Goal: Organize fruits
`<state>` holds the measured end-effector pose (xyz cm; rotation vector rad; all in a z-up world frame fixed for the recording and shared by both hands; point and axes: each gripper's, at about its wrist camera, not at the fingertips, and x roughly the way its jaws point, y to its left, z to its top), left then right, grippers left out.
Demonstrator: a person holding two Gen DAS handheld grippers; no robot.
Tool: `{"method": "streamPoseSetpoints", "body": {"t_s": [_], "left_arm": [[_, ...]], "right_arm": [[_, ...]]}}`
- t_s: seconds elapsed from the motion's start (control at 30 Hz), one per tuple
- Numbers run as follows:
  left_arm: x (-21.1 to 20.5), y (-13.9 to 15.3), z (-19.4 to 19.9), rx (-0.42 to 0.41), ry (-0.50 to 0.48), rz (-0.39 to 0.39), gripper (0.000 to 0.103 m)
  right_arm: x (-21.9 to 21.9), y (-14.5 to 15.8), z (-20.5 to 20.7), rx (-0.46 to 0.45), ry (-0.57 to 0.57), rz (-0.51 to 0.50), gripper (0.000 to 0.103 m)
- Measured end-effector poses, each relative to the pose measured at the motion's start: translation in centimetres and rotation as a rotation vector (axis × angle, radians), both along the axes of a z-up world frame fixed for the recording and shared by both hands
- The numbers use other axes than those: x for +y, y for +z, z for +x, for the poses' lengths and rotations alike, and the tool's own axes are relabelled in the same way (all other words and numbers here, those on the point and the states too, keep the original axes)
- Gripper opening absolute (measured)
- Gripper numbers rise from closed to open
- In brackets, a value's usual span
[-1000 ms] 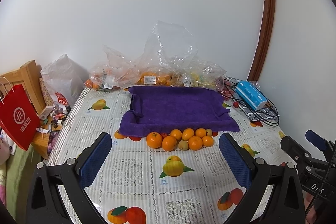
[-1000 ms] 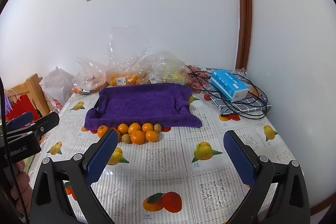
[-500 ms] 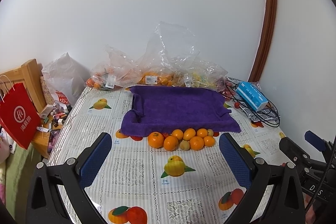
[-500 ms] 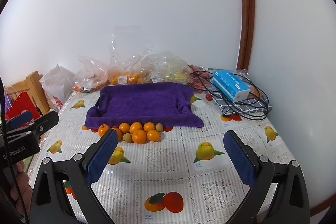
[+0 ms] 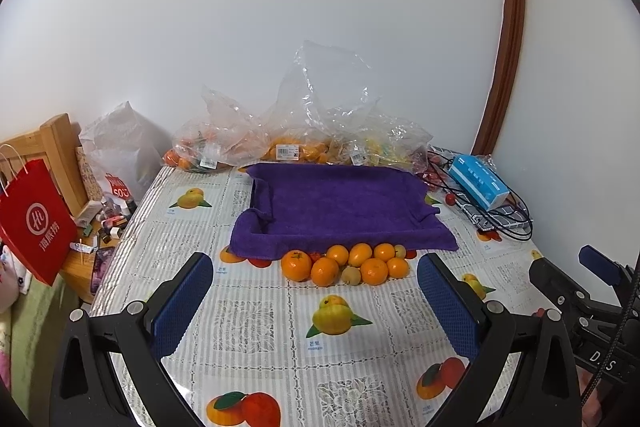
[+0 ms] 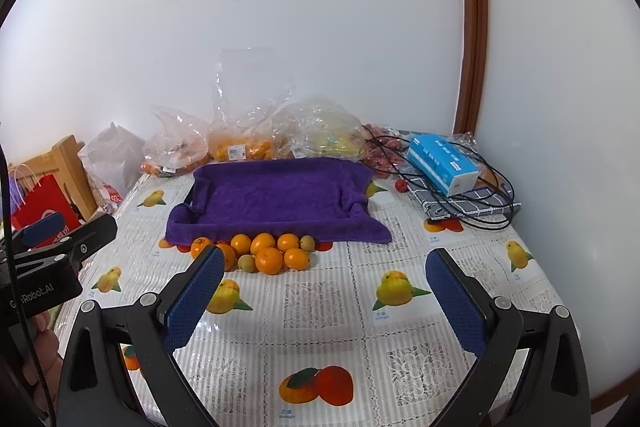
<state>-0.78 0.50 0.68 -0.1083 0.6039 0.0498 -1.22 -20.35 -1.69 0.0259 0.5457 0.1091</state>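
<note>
A cluster of oranges (image 5: 346,265) (image 6: 264,253) with two small pale fruits lies on the printed tablecloth, right against the front edge of a tray draped with a purple towel (image 5: 340,205) (image 6: 276,197). Nothing lies on the towel. My left gripper (image 5: 316,301) hangs open above the cloth, well short of the fruit. In its own view my right gripper (image 6: 324,301) is open too, with its left finger (image 6: 196,293) overlapping the cluster's near left side. Neither gripper holds anything.
Clear plastic bags of fruit (image 5: 304,143) (image 6: 248,143) line the wall behind the tray. A blue tissue box (image 6: 442,163) rests on a checked pad with black cables at the right. A red paper bag (image 5: 34,221) and a wooden frame stand off the table's left edge.
Both views have shifted a little, with the fruit and the tray slightly lower and nearer. Both grippers stay open and empty.
</note>
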Motion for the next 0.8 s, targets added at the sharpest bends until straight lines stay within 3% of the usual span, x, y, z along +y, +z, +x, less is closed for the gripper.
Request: {"method": "streamPoseSetpoints", "body": {"t_s": [0.8], "left_arm": [[0.25,-0.10,-0.03,-0.006,0.023,0.007,0.103]], "right_arm": [[0.29,-0.25,0.59,0.020,0.003,0.002,0.100]]}}
